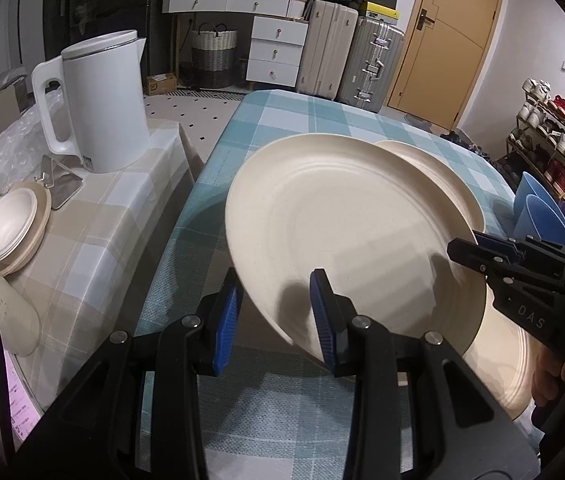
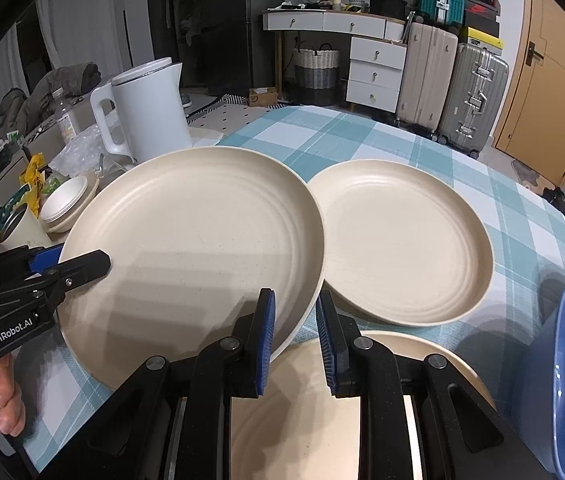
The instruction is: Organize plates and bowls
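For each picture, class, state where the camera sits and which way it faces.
Left wrist: on the left gripper, looking down along its jaws at the raised cream round plate; right gripper at right.
Right wrist: on the right gripper, facing likewise; left gripper and fingers at left.
Shared: that plate, white kettle.
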